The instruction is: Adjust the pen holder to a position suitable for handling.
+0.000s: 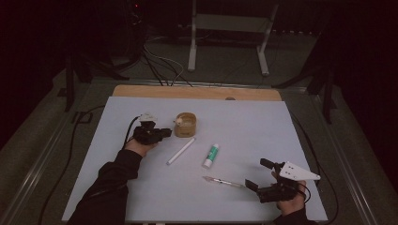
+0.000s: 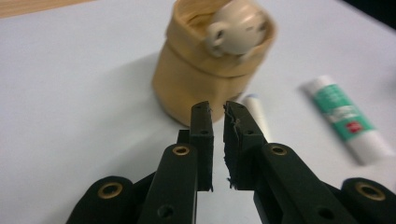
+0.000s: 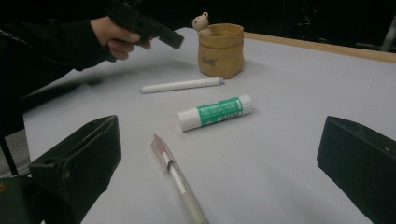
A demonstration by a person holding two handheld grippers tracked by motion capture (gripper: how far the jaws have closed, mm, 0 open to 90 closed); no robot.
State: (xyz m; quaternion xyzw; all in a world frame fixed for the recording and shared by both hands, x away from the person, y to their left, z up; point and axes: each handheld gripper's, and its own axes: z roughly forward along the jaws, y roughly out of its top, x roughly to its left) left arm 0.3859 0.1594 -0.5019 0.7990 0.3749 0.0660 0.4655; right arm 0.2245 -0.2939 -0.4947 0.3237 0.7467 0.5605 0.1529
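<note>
A tan bag-shaped pot with a small bear figure on its rim stands left of the mat's centre. My left gripper hovers just left of it, tips pointing at the pot. Its jaws stand a narrow slit apart with nothing between them. A white stick, a green-and-white glue stick and a clear pen lie in the middle. My right gripper rests at the near right, wide open, with the pen lying on the mat ahead of its jaws.
The work surface is a pale mat on a wooden table whose far edge shows. Cables and a metal stand are on the floor beyond. The person's left hand and dark sleeve show in the right gripper view.
</note>
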